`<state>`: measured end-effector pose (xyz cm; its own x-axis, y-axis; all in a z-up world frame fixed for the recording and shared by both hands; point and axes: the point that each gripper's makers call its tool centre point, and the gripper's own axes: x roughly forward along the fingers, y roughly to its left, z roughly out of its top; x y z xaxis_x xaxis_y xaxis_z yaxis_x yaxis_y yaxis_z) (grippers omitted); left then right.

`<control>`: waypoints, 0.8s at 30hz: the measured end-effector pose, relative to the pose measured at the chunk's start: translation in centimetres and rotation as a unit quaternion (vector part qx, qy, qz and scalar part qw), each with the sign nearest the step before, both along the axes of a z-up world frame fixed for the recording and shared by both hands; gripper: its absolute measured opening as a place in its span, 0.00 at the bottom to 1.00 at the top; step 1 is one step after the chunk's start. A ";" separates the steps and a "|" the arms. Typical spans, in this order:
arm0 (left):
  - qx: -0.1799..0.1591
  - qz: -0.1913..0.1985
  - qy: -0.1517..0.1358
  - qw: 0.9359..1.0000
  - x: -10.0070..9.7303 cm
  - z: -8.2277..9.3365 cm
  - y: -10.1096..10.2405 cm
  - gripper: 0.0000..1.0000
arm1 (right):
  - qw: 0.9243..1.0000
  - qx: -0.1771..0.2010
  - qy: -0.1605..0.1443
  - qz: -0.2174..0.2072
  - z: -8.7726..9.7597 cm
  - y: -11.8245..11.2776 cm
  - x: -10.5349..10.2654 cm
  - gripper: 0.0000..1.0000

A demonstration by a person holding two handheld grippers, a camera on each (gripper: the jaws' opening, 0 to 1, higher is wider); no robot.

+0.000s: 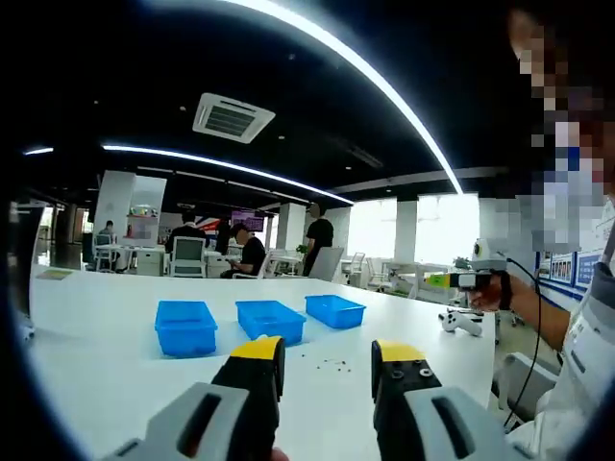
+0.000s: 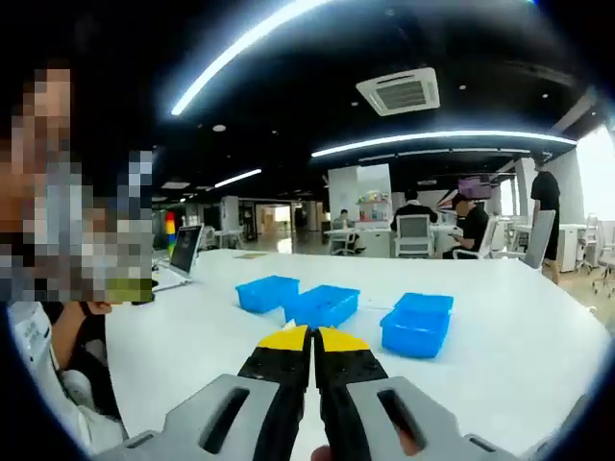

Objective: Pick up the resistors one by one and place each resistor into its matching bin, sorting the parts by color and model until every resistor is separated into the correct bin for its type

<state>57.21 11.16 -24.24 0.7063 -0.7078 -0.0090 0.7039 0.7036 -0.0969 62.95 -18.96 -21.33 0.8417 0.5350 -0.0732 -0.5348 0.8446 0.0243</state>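
A large white table (image 1: 115, 375) carries three blue bins (image 1: 270, 320) in a row, seen from opposite ends in the two views. In the left gripper view the row runs from lower left to upper right: near bin (image 1: 185, 327), middle bin, far bin (image 1: 335, 310). In the right gripper view the same three bins (image 2: 324, 305) run from upper left to lower right.

Left gripper (image 1: 329, 353) — held level above the table's near edge, aimed towards the bins, its yellow-tipped jaws spread well apart. Right gripper (image 2: 312, 338) — likewise held low over the table and aimed at the bins, its yellow-tipped jaws pressed together with nothing between them.

The left gripper view alone shows the resistors (image 1: 333, 364): a small scatter of dark specks on the table, just in front of the middle bin and seen between the jaws. They are too small to tell their colour or which way each one lies. That view also shows a person's hand (image 1: 483, 289) at the table's right edge, gripping a handle.
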 end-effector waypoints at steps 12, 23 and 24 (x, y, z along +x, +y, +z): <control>0.000 -0.001 -0.002 1.000 -0.1 0.2 0.0 0.37 | 0.999 -0.013 0.016 -0.026 -0.5 0.0 9.5 0.05; -0.001 0.001 -0.006 1.000 -0.2 0.5 0.2 0.37 | 0.994 -0.024 0.072 -0.076 -3.4 -2.3 19.3 0.05; -0.001 0.000 -0.006 1.000 -0.2 0.5 0.2 0.37 | 0.993 -0.030 0.076 -0.081 -3.8 -2.6 20.7 0.05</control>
<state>57.00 11.34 -23.78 0.7061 -0.7081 0.0007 0.7052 0.7032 -0.0905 83.61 -21.54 -25.11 0.8929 0.3843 -0.2347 -0.3860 0.9216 0.0407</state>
